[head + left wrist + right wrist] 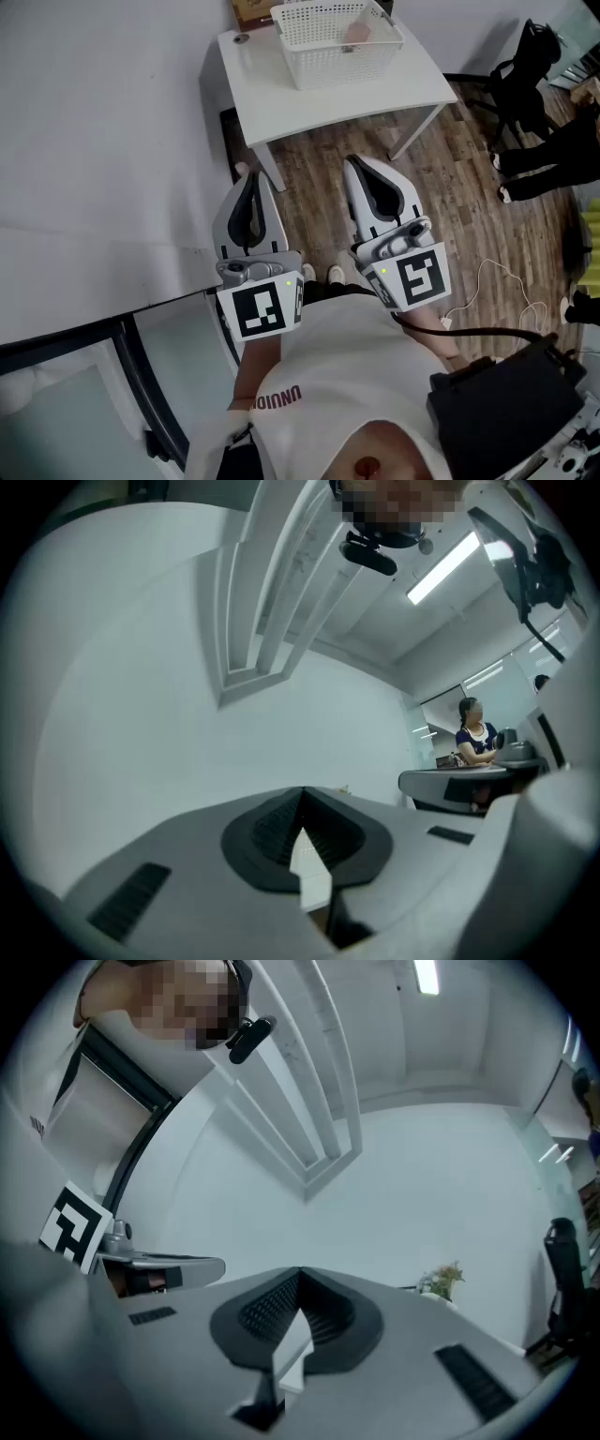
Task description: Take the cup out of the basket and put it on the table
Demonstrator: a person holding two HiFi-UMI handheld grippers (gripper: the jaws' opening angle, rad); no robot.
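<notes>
Cup (pixel 357 31): pinkish, lying inside the basket (pixel 323 58) toward its right side, seen only dimly through the mesh; shape not clear. Basket: white, open-topped, standing on the white table (pixel 281 98) at the far end near the wall. Brown box (pixel 250 11) just behind the basket's left corner. Small round object (pixel 242 38) on the table's left corner, identity not clear.

Left gripper (pixel 251 187): held close to the person's chest over the wooden floor (pixel 319 225), jaws aimed toward the table, well apart from it. Ribbed pads (pixel 267 829) pressed together, nothing between them.

Right gripper (pixel 364 176): beside the left one, same aim, also well short of the table. Pads (pixel 265 1309) closed on each other, empty
</notes>
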